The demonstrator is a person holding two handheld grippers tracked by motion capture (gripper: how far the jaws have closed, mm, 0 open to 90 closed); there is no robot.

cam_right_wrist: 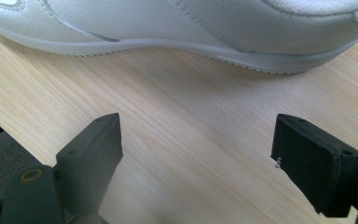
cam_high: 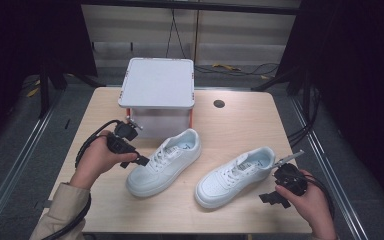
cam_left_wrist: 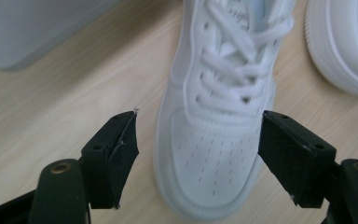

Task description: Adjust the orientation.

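Two white lace-up sneakers lie on the wooden table [cam_high: 240,120], toes pointing toward the person. My left gripper [cam_high: 136,161] hovers at the left side of the left sneaker [cam_high: 162,162]. In the left gripper view this gripper [cam_left_wrist: 198,154] stands open, its jaws wide on either side of that sneaker's perforated toe [cam_left_wrist: 209,154], not touching it. My right gripper [cam_high: 274,199] is held low just right of the right sneaker [cam_high: 235,176]. It [cam_right_wrist: 198,158] is open over bare wood, a short way from the sneaker's sole edge [cam_right_wrist: 242,58].
A white box [cam_high: 157,85] with orange corners stands at the back of the table, just behind the left sneaker; its corner [cam_left_wrist: 32,28] appears in the left gripper view. A dark round hole [cam_high: 219,103] marks the tabletop right of the box. Cables run on the floor beyond.
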